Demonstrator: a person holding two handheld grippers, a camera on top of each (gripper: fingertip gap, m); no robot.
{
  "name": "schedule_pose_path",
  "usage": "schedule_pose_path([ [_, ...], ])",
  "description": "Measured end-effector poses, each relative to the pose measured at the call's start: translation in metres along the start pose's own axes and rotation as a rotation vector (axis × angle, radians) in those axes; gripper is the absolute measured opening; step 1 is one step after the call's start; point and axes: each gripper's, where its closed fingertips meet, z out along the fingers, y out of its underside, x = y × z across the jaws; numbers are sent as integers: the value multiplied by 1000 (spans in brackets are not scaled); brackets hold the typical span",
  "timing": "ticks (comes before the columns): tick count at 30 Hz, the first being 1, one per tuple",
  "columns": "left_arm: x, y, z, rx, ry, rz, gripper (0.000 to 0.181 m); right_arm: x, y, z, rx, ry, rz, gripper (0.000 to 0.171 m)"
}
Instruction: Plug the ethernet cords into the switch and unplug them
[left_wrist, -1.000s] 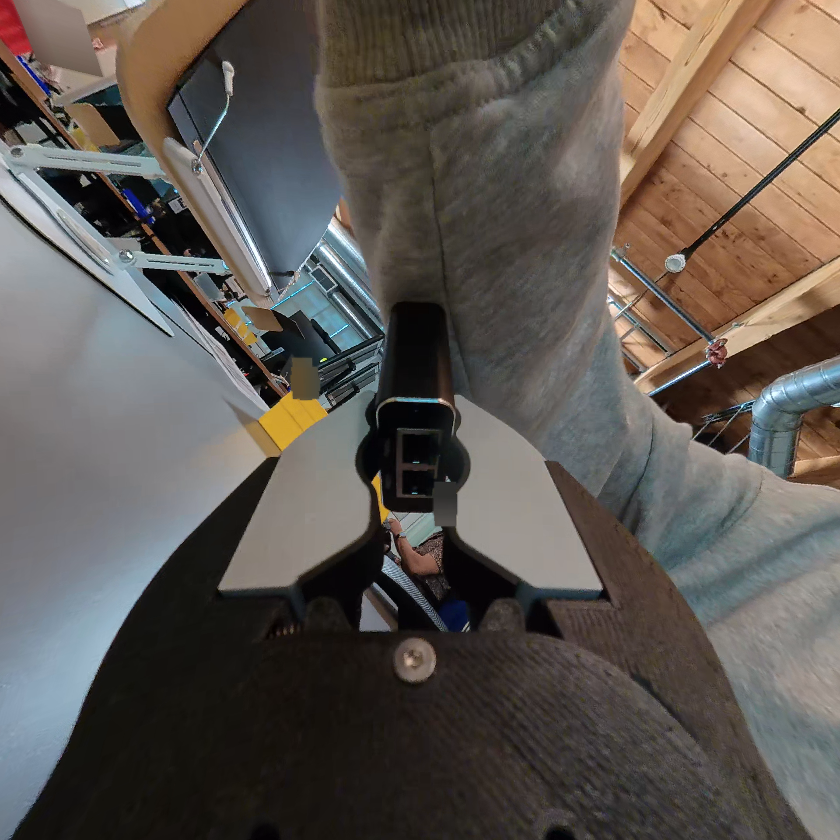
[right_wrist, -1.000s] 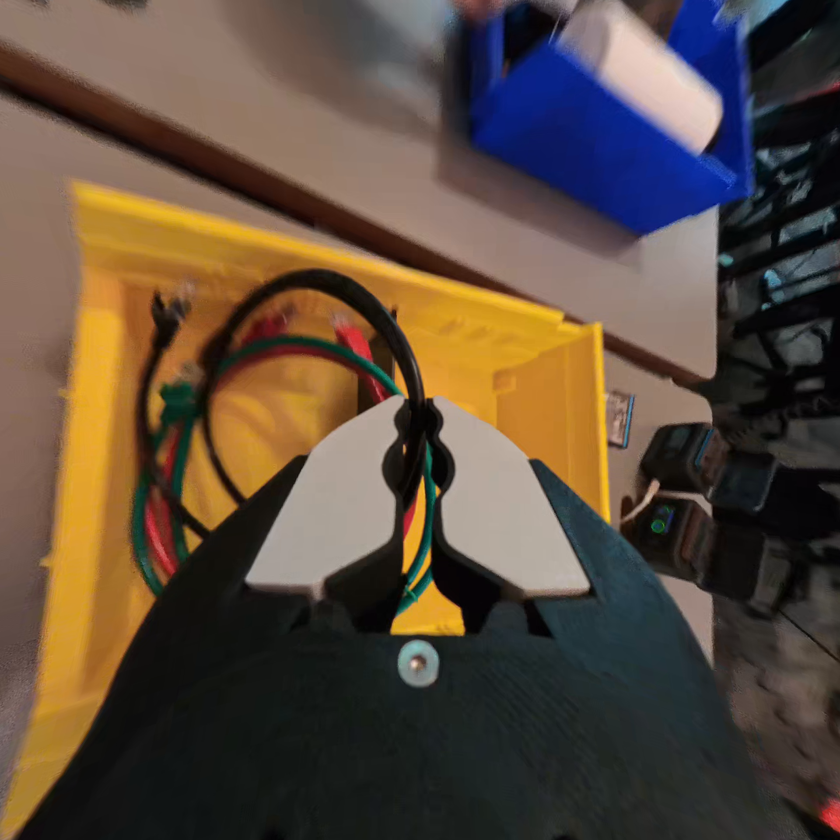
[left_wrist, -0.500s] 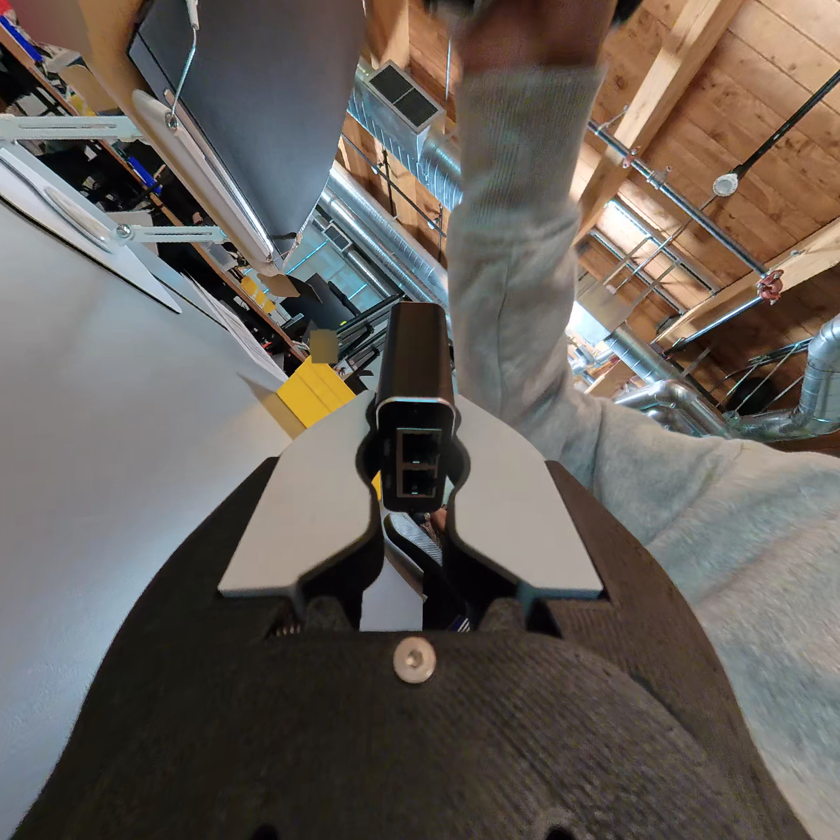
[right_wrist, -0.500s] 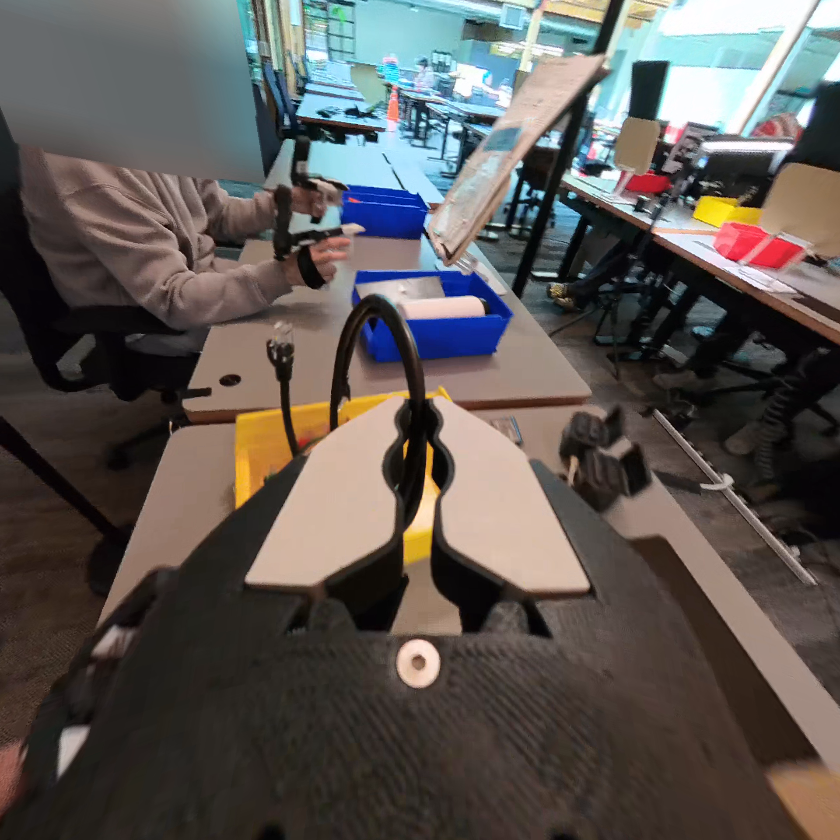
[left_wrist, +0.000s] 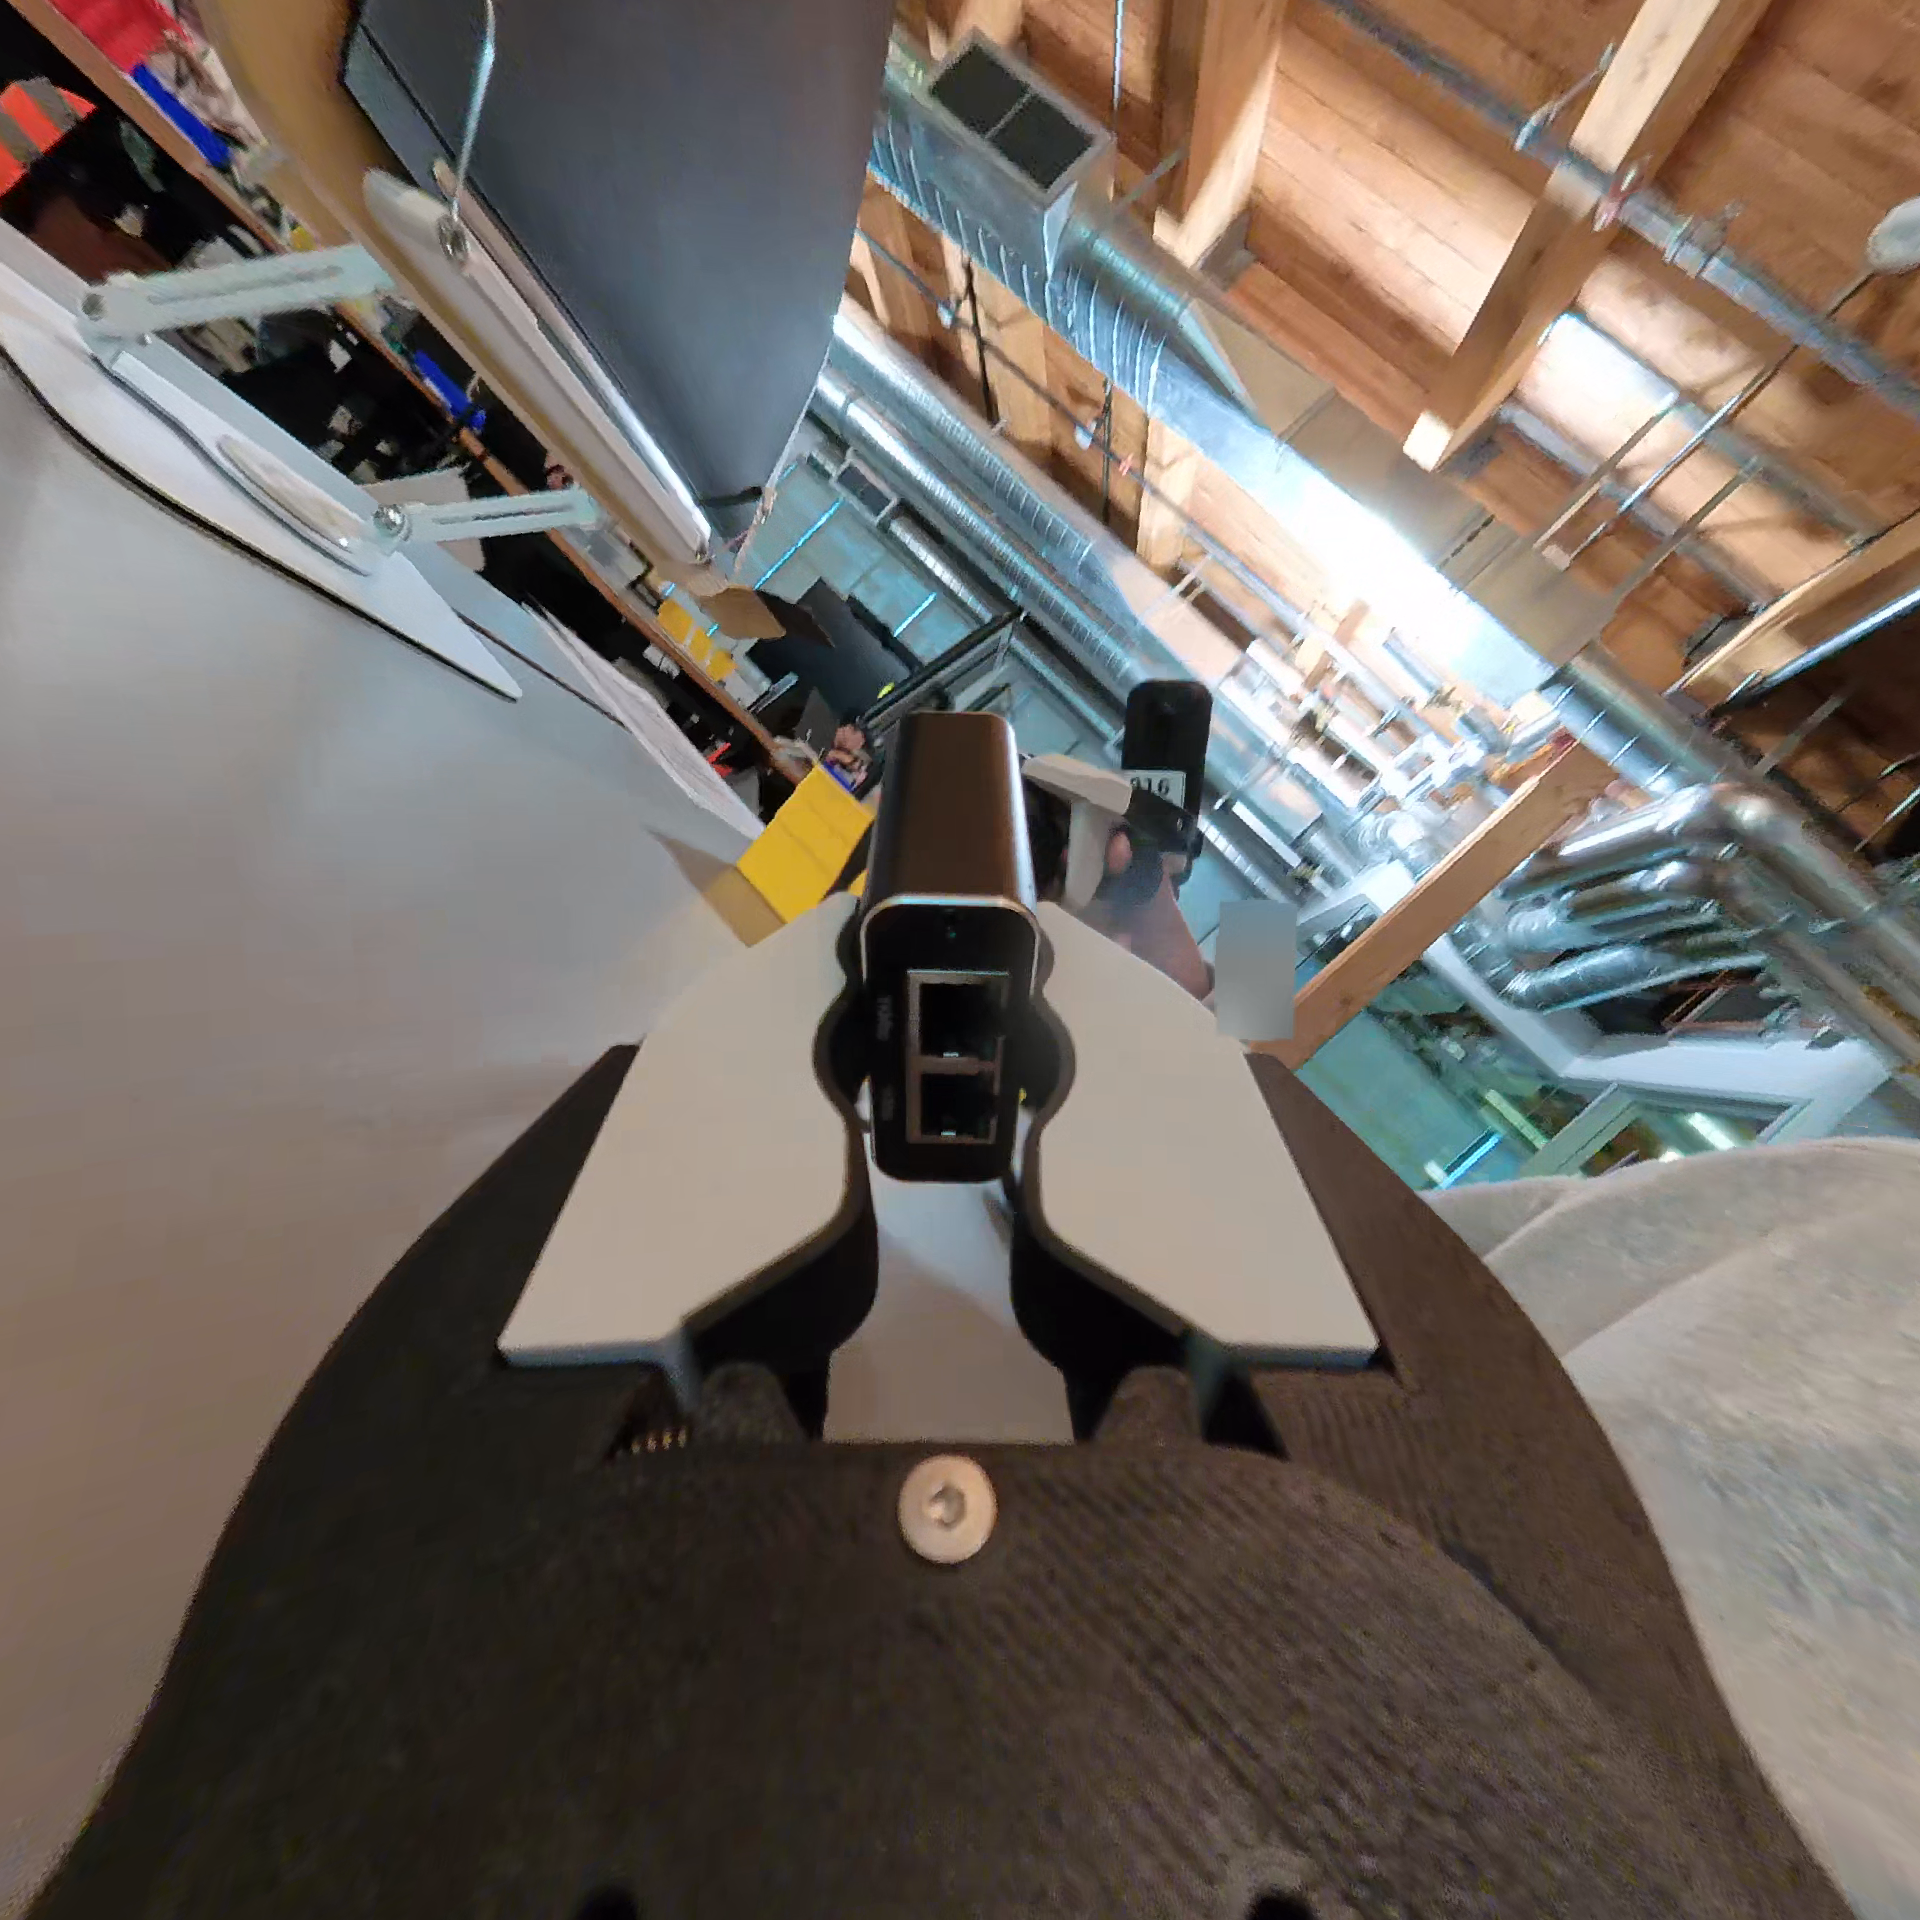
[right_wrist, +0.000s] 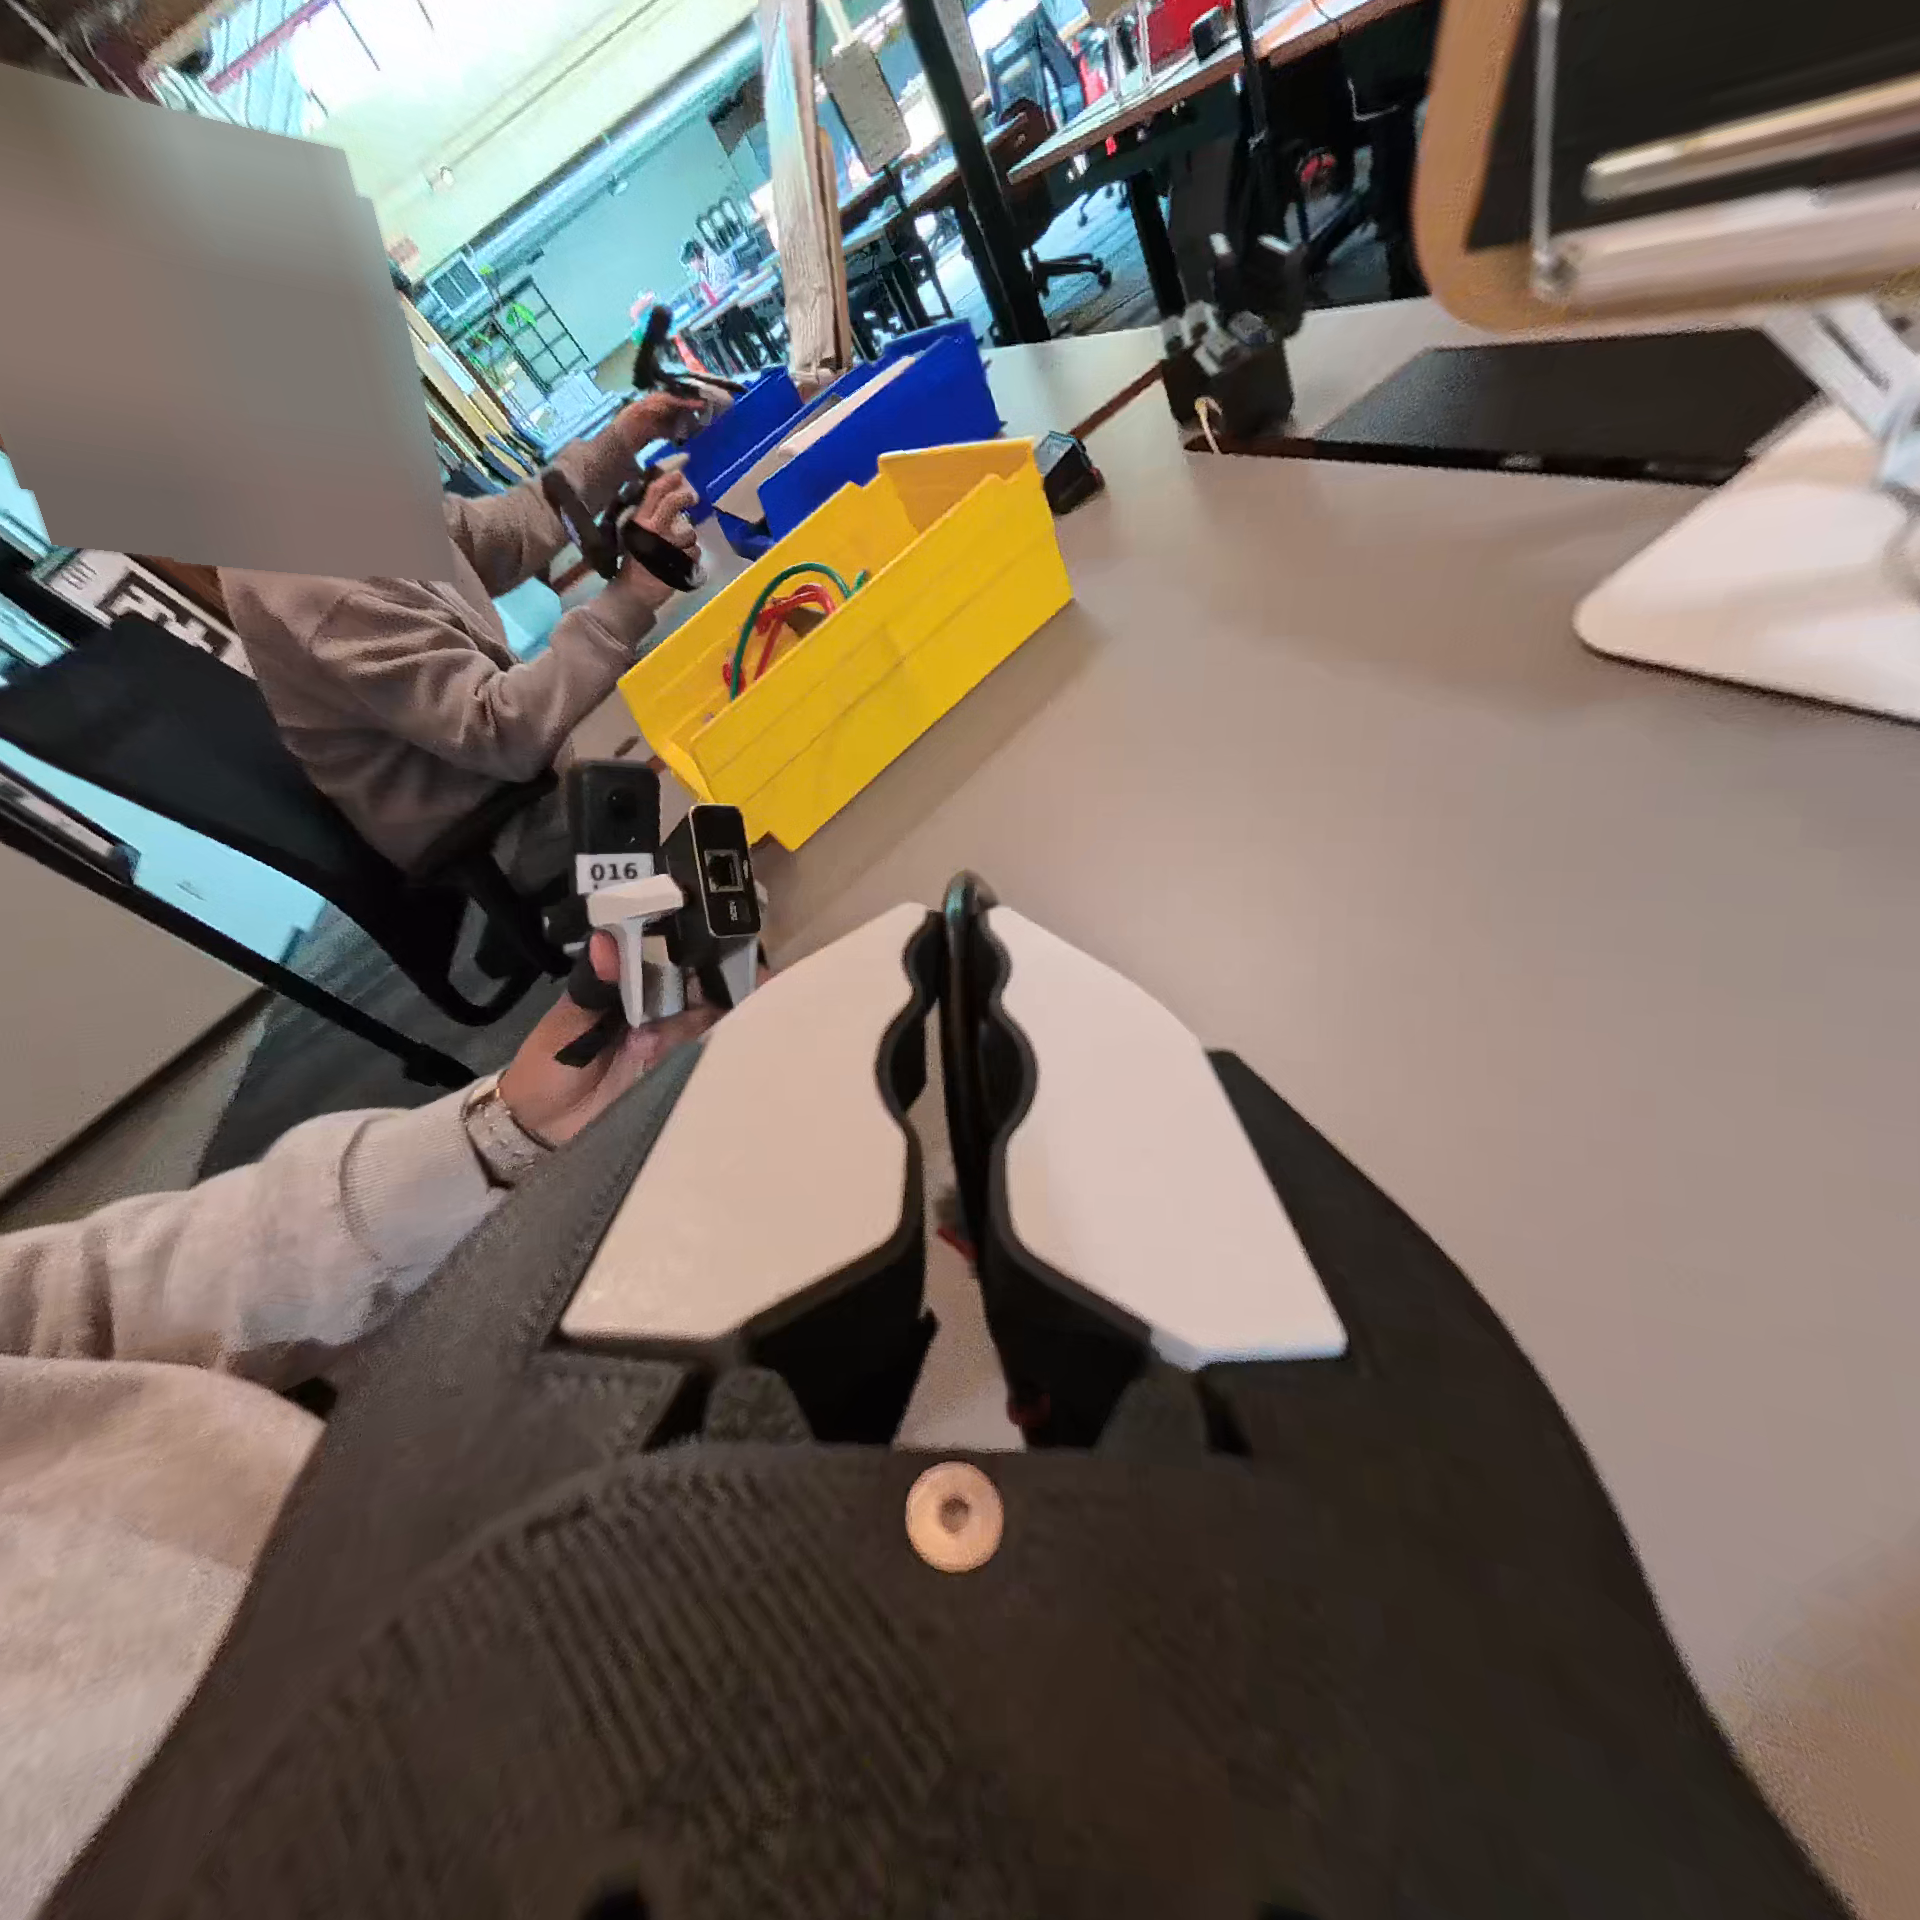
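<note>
My left gripper (left_wrist: 948, 940) is shut on a small black switch (left_wrist: 951, 831) and holds it up in the air. Its two empty ports face the left wrist camera. My right gripper (right_wrist: 961, 920) is shut on a black ethernet cord (right_wrist: 964, 1039) that runs back between its fingers; the plug is hidden. In the right wrist view the switch (right_wrist: 724, 873) shows to the left in the other gripper, off the table's edge. A yellow bin (right_wrist: 914, 665) on the table holds green and red cords (right_wrist: 790, 613).
The grey table (right_wrist: 1403, 883) stretches ahead and right. A monitor's white base (right_wrist: 1756, 613) stands at the right. Blue bins (right_wrist: 894, 416) sit behind the yellow bin. Another person in a grey sweater (right_wrist: 395, 665) sits at the left, holding grippers.
My right gripper lifted the black cord out of the yellow bin and swung back toward me. The grey sleeve left the left wrist view; the right gripper now shows behind the switch.
</note>
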Motion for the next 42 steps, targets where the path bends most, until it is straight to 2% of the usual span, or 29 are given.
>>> schedule_pose_path([
  [2,-2,11,12,-73,-22,42,23,28,3,-13,4,51,30,6],
  [3,-1,16,18,-108,-16,50,23,47,1,-20,23,122,36,16],
  [5,-1,26,27,-157,1,31,24,77,-11,-40,113,273,34,50],
  [8,-1,34,33,-185,1,8,23,79,-26,-69,199,373,-59,64],
  [11,-5,34,35,-187,2,-34,23,70,-23,-91,196,489,-238,61],
  [13,-10,32,39,-175,0,-67,23,63,-10,-91,188,521,-324,54],
  [21,-20,63,82,-326,34,-232,24,62,78,-34,-58,441,-261,37],
  [27,-8,71,117,-336,209,-291,23,83,99,-12,-217,549,-398,33],
  [30,-3,73,115,-391,250,-279,24,94,104,4,-279,585,-430,35],
  [34,-1,64,109,-388,298,-277,24,114,110,18,-388,645,-446,36],
  [38,-6,57,114,-362,323,-312,24,108,105,21,-350,599,-448,13],
  [42,-11,57,115,-413,319,-258,23,76,89,15,-197,492,-518,12],
])
